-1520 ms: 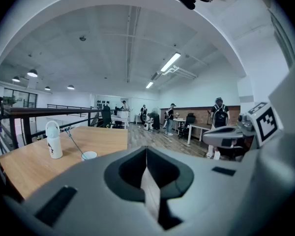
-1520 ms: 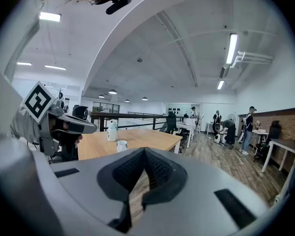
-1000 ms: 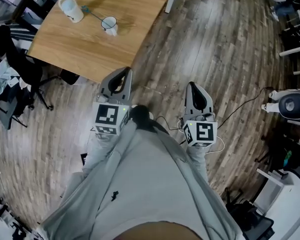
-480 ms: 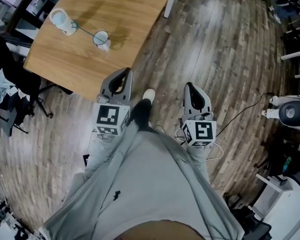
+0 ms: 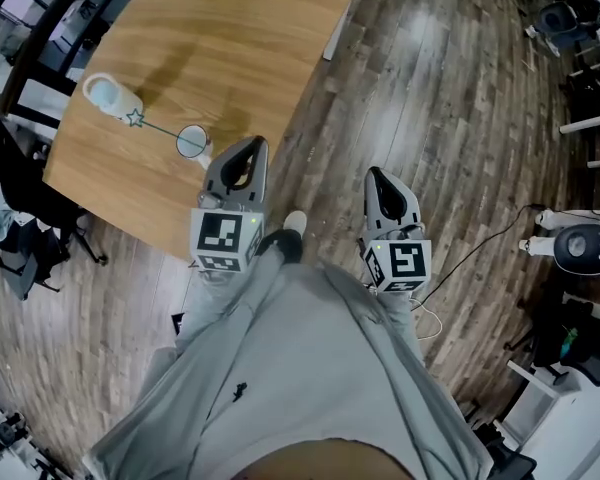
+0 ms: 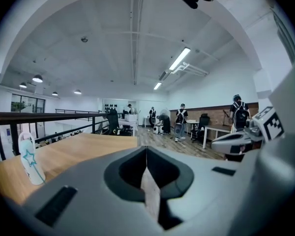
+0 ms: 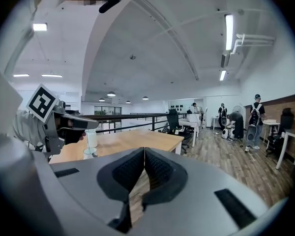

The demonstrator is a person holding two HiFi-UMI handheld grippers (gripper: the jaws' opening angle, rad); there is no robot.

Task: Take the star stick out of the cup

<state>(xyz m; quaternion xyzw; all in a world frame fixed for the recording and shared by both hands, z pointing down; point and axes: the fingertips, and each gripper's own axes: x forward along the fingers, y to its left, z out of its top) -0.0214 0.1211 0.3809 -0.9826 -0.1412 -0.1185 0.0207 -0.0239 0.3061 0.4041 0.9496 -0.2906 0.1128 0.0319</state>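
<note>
Wooden table (image 5: 230, 48) is seen at the upper left of the head view, and a glass (image 5: 192, 141) is stood on it close to the near edge. Star stick (image 5: 160, 128) is set in the glass and leaned away from the person. Its star end is seen against a white cup (image 5: 105, 95), which is placed just beyond the glass. In the left gripper view the star is seen in front of the white cup at far left, while the glass is hidden by the gripper body.

Left gripper (image 5: 248, 146) is pointed toward the table, with its tips just right of the glass, near it but apart from it. The stick is on the far side of the glass from these tips and is not touched. The jaws are pressed together with nothing between them.

Right gripper (image 5: 378, 175) is held well to the right of the glass, over the plank floor (image 5: 430, 88) and off the table. Its jaws are likewise closed on each other, with nothing caught. In the right gripper view the glass is seen at left, below the left gripper's tip, with the white cup right behind the glass.
</note>
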